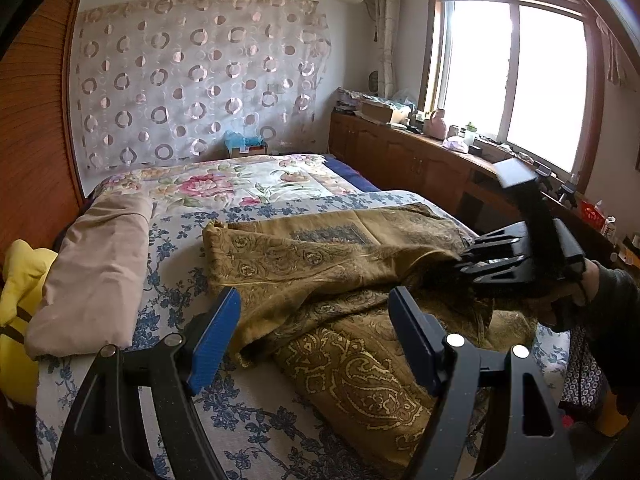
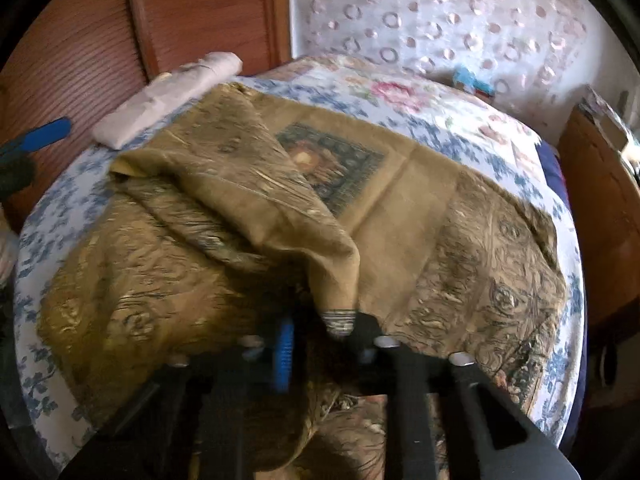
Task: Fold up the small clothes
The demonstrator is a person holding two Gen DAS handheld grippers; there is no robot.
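Observation:
A gold-brown paisley scarf (image 1: 320, 264) lies rumpled and partly folded over on the blue-flowered bed sheet (image 1: 176, 248). My left gripper (image 1: 314, 300) hovers open over its near edge, blue pads wide apart and nothing between them. In the left wrist view my right gripper (image 1: 468, 264) reaches into the scarf's right side, held by a gloved hand (image 1: 608, 292). In the right wrist view the scarf (image 2: 400, 208) fills the bed, and a raised corner of its fold hangs down between the jaws of my right gripper (image 2: 328, 336), which stand close together on it. That view is blurred.
A folded beige cloth (image 1: 92, 272) lies at the bed's left side, with a yellow item (image 1: 20, 280) beyond it. A floral quilt (image 1: 240, 184) covers the far end. A cluttered wooden cabinet (image 1: 420, 160) runs under the window at right. Wooden panelling (image 2: 200, 12) stands behind the bed.

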